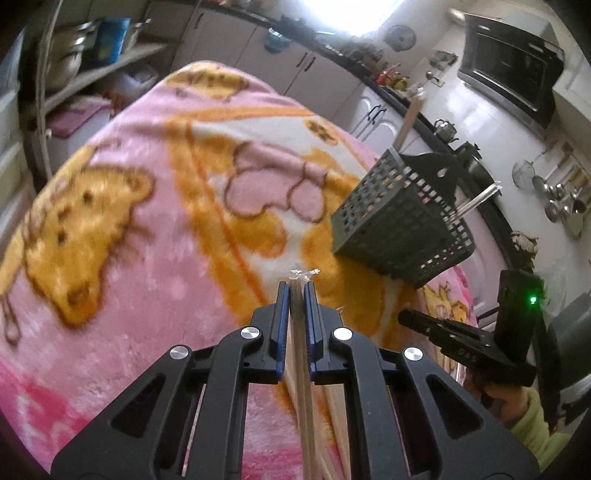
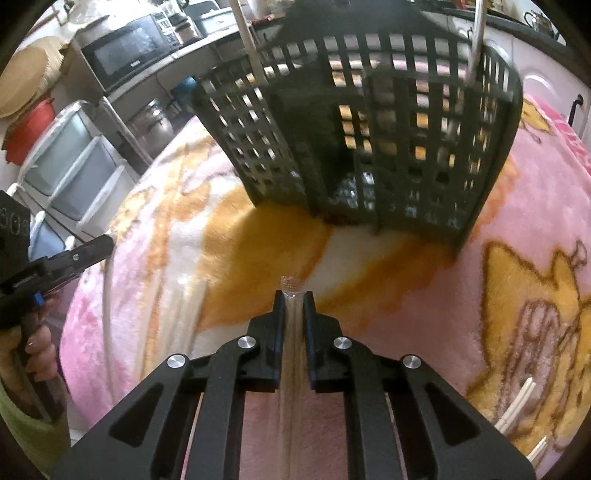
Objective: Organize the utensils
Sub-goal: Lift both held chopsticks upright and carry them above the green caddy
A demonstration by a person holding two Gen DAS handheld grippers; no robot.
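Chopsticks [image 1: 301, 354] run lengthwise between the left gripper [image 1: 296, 291] jaws, tips toward frame top; right gripper [image 2: 293, 299] jaws clamp a wrapped straw [image 2: 291, 332] likewise.

Daylight glare blows out the window [image 1: 351, 11]; motion blur smears both views, and fisheye edges curve.
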